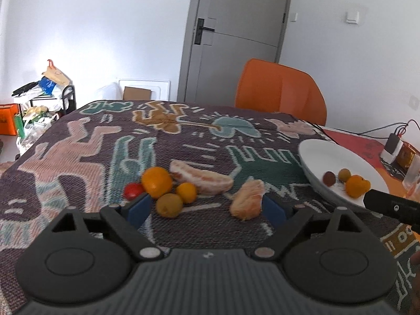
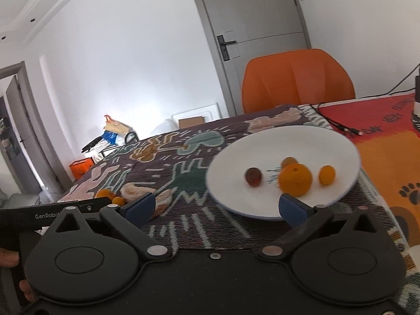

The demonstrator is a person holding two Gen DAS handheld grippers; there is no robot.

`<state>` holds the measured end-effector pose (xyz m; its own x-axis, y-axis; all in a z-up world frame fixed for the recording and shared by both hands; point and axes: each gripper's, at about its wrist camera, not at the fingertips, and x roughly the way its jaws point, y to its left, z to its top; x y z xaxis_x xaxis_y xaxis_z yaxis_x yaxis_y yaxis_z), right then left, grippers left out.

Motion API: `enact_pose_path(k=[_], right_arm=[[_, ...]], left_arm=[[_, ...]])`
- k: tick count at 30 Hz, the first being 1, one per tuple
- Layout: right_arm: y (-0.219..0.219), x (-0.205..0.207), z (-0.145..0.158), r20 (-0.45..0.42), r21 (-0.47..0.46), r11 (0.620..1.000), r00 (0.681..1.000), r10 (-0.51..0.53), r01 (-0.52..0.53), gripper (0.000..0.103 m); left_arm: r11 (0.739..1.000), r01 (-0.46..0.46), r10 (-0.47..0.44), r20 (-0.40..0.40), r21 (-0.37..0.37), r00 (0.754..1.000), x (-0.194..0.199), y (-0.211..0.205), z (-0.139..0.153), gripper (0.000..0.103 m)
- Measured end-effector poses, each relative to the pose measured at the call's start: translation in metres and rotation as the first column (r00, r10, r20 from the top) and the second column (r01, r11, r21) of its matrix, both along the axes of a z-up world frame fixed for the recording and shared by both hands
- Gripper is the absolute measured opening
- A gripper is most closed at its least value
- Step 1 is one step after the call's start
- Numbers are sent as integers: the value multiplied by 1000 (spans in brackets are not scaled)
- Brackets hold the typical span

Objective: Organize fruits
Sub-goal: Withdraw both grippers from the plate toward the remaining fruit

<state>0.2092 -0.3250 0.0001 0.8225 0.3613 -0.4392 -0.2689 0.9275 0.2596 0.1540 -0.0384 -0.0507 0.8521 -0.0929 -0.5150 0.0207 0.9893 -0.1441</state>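
Well, both the left gripper (image 1: 206,208) and right gripper (image 2: 218,208) have jaws wide apart, holding nothing. The peeled orange piece (image 1: 248,200) lies on the tablecloth (image 1: 78,157), beside the white plate (image 1: 338,157). It looks soft and squishy, so pinch its middle gently.

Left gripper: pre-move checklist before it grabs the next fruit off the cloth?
1. Left gripper open, holding nothing: ok.
2. Fruit left on the cloth, incl. peeled segment nearest the fingers: ok.
3. Target centred between the fingers: not ok, segment sits toward the right finger.
4. White plate has spare room beside the orange: ok.
5. Right gripper open, clear of the plate's contents: ok.
6. Segment firmness: cannot tell.
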Motion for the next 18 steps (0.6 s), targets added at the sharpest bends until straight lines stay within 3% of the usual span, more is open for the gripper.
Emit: enact_pose_path(k=[12,18], right_arm=[[32,1,-1,-22,6,996,996,91,-91,101],[50,4,-3,-36,-10,992,991,128,-128,96]], left_arm=[[998,-47,47,0,-44,999,-8,37,-6,87],[997,-59,59,2,-52,998,-10,48,-6,79]])
